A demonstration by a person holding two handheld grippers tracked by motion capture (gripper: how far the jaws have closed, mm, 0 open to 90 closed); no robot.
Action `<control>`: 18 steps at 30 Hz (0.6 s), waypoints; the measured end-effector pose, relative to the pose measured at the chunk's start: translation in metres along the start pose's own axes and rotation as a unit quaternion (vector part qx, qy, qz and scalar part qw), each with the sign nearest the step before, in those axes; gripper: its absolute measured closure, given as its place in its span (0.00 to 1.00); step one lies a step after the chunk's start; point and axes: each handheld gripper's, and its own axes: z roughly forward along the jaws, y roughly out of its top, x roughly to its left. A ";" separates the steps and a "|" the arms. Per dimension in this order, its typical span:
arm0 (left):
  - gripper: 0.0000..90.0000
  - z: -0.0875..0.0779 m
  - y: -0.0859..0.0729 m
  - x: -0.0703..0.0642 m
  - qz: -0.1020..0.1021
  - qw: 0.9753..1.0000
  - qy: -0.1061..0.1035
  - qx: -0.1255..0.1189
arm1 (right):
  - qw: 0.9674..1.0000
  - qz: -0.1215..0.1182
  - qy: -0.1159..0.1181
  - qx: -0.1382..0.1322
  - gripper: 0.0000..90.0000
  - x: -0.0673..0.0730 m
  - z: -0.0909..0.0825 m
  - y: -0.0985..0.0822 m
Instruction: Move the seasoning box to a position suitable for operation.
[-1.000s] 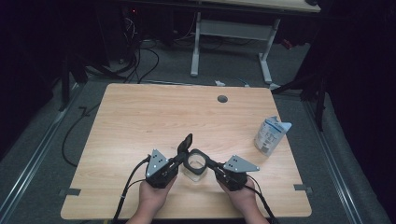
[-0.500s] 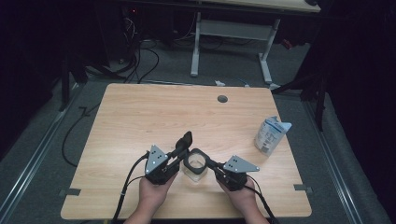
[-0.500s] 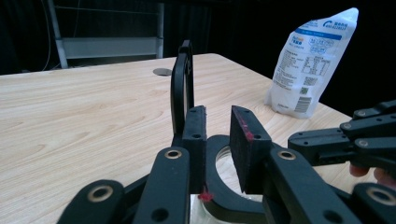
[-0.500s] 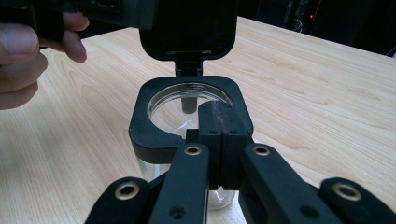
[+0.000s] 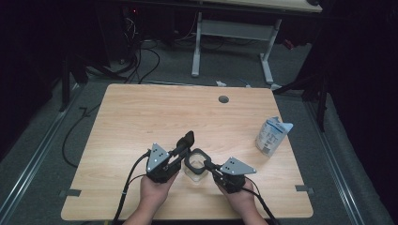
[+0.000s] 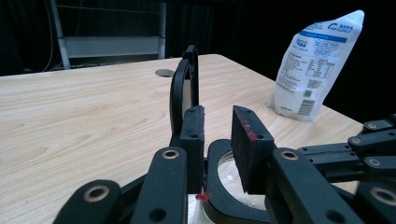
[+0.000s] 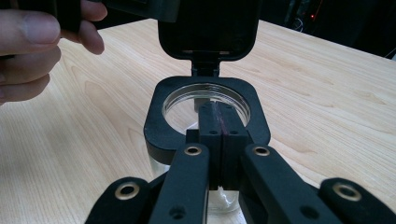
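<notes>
At the lower centre of the high view, the right gripper (image 5: 206, 165) clenches the rim of a glass jar (image 5: 196, 168) whose lid (image 5: 186, 140) stands open. The left gripper (image 5: 184, 146) is released beside that lid. A slip could tip the jar.

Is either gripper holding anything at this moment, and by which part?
The right gripper is shut on the black rim of the clear jar, at its near edge. The left gripper stands open by the raised flip lid, gripping nothing.
</notes>
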 end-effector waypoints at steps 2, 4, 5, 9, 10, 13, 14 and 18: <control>0.84 0.001 0.000 0.001 -0.001 1.000 0.004 0.000 | 1.000 0.004 0.003 -0.001 1.00 -0.001 0.000 -0.001; 0.85 0.003 0.001 0.002 -0.001 1.000 0.010 0.002 | 1.000 0.005 0.006 -0.004 1.00 -0.002 0.000 -0.001; 0.85 0.004 0.001 0.002 -0.004 1.000 0.012 0.001 | 1.000 0.007 0.008 -0.004 1.00 -0.002 0.000 -0.001; 0.87 0.007 0.002 0.003 -0.009 1.000 0.019 0.003 | 1.000 0.009 0.009 -0.007 1.00 -0.002 0.001 -0.002; 0.88 0.007 0.003 0.003 -0.009 1.000 0.022 0.003 | 1.000 0.009 0.012 -0.008 1.00 -0.003 0.001 -0.002; 0.88 0.008 0.003 0.003 -0.011 1.000 0.023 0.005 | 1.000 0.008 0.014 -0.008 1.00 -0.004 0.001 -0.002; 0.88 0.009 0.004 0.003 -0.011 1.000 0.022 0.006 | 1.000 0.008 0.014 -0.008 1.00 -0.004 0.001 -0.002; 0.83 0.005 0.001 0.001 -0.002 1.000 0.010 0.009 | 1.000 0.011 0.013 -0.004 0.98 -0.004 0.000 -0.001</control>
